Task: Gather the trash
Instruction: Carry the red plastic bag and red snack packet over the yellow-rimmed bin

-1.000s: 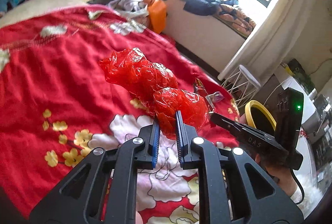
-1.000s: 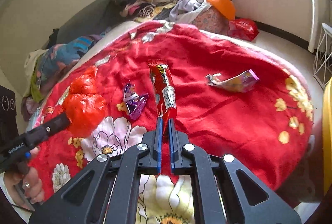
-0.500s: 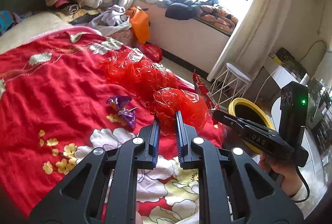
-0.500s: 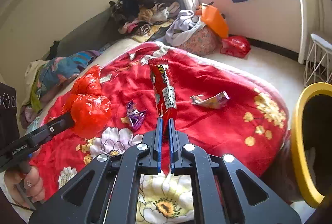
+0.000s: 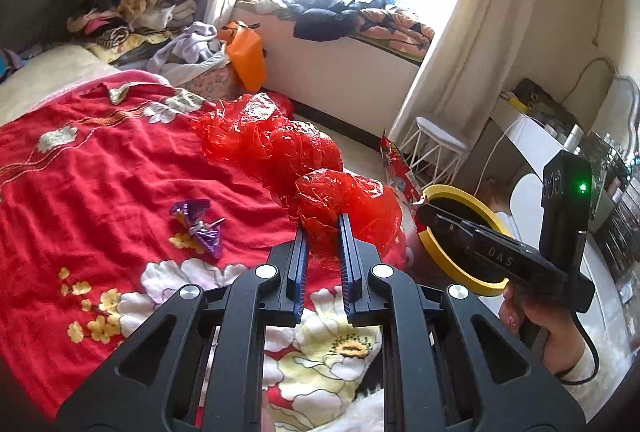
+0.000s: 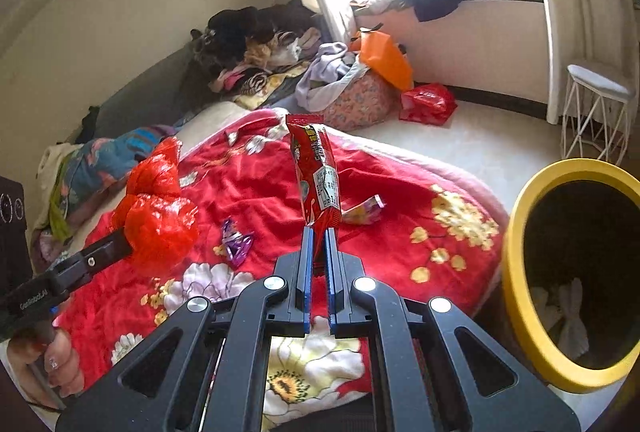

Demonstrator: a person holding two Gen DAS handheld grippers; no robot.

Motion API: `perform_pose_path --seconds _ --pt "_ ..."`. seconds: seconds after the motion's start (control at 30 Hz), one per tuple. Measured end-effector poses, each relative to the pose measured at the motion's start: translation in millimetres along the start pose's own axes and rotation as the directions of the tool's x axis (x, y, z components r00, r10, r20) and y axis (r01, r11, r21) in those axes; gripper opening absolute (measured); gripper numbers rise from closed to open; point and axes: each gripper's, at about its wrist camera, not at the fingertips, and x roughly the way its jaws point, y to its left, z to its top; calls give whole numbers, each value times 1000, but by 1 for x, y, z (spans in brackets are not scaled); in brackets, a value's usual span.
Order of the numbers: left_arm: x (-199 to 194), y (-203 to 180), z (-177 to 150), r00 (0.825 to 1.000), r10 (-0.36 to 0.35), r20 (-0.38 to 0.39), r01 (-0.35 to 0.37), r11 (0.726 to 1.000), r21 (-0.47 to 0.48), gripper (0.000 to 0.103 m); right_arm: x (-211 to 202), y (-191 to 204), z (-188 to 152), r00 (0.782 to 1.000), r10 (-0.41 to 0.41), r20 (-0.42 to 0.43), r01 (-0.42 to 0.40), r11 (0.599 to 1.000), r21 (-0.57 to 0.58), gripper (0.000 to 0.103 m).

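My left gripper (image 5: 323, 228) is shut on a crumpled red plastic bag (image 5: 280, 160) and holds it above the red flowered blanket (image 5: 100, 172). The bag also shows in the right wrist view (image 6: 158, 208). My right gripper (image 6: 319, 238) is shut on a red snack wrapper (image 6: 317, 172), held upright above the blanket (image 6: 400, 192). A yellow-rimmed trash bin (image 6: 516, 252) stands to its right beside the bed; it also shows in the left wrist view (image 5: 460, 192). A purple wrapper (image 6: 237, 242) and a pale wrapper (image 6: 366, 212) lie on the blanket.
Piles of clothes (image 6: 256, 44) lie at the bed's far end. An orange bag (image 6: 384, 56) and a red bag (image 6: 428, 102) sit on the floor near the window bench. A white wire stool (image 6: 596, 112) stands by the curtain. A white desk (image 5: 536, 136) is at right.
Both grippers have swung right, away from the bed's middle, still holding the red bag and the snack wrapper. The yellow bin has come into the right wrist view and grown larger.
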Motion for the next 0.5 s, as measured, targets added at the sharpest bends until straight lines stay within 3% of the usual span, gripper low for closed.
perform_pose_path --seconds 0.5 --pt "13 -47 -1 998 -55 -9 55 995 88 10 -35 -57 -2 992 -109 64 100 987 126 6"
